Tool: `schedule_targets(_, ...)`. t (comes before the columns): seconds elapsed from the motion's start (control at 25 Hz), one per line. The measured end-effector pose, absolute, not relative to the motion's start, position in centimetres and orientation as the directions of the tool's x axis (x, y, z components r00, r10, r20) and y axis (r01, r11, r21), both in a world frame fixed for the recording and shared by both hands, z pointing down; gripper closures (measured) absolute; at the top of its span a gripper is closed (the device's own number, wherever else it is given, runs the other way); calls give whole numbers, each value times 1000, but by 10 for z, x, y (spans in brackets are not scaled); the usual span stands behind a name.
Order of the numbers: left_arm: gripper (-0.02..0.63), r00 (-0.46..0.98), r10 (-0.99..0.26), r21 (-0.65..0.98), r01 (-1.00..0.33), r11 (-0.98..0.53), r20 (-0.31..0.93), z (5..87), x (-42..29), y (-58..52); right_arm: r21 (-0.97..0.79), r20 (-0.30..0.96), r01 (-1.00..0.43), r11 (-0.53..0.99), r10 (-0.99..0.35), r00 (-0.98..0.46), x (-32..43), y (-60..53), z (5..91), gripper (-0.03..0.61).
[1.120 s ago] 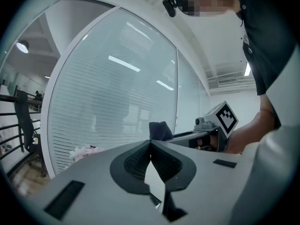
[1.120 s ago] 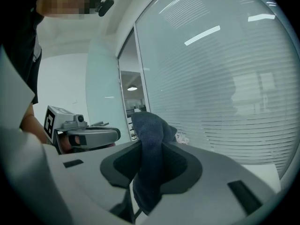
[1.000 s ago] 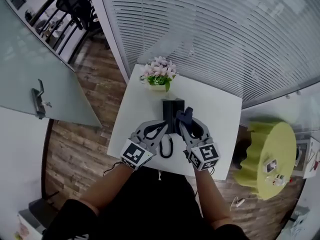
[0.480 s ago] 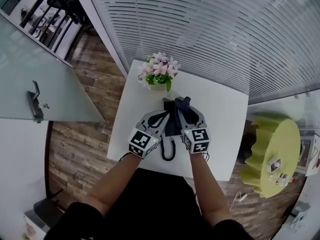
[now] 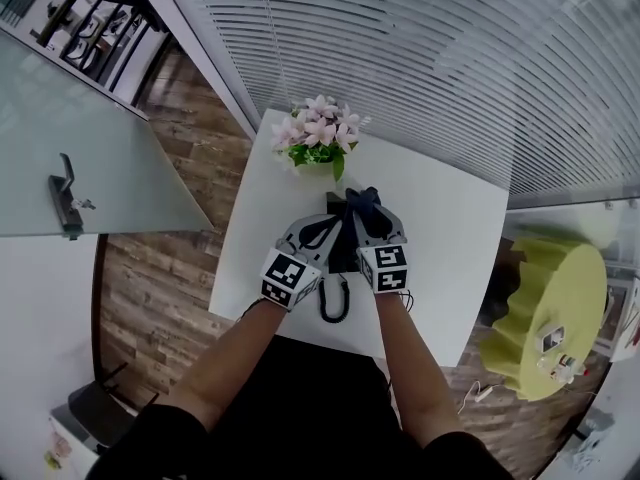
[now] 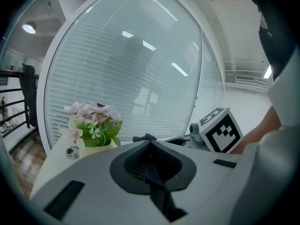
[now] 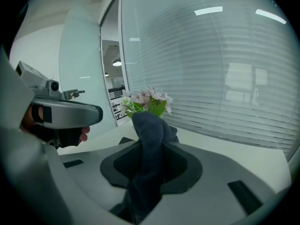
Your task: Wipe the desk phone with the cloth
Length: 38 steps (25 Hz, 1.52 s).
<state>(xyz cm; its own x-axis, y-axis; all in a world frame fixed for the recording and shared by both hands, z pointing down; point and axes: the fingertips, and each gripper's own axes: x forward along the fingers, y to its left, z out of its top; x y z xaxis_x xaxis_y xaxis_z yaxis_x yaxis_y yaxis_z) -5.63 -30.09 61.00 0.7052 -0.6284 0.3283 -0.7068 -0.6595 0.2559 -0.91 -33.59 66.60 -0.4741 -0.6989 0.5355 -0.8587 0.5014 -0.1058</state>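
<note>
Right claw [image 5: 366, 211] grips cloth [image 7: 149, 125] at desk phone [image 5: 340, 251].

We see a white square table [image 5: 450, 238]. A pot of flowers [image 5: 320, 136] stands at its far left corner, a black phone [image 5: 343, 250] lies near the middle, and a coiled cord [image 5: 333, 300] lies by the near edge.

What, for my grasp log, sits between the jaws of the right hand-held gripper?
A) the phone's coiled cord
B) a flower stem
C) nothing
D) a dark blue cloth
D: the right gripper view shows the dark blue cloth pinched in the jaws of the right hand-held gripper, its bunched end sticking out past them.
</note>
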Motion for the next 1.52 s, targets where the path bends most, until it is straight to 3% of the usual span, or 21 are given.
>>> schedule_targets(0.36, 604, 697, -622, 263, -714, -649, 358, 626, -56, -300, -42, 537, -840, 541, -697, -475, -9, -327, 677, 465)
schedule_targets(1.52, 604, 711, -564, 291, -694, -659, 420, 669, -42, -241, -114, 600, -849, 516, -646, -472, 16, -228, 726, 465)
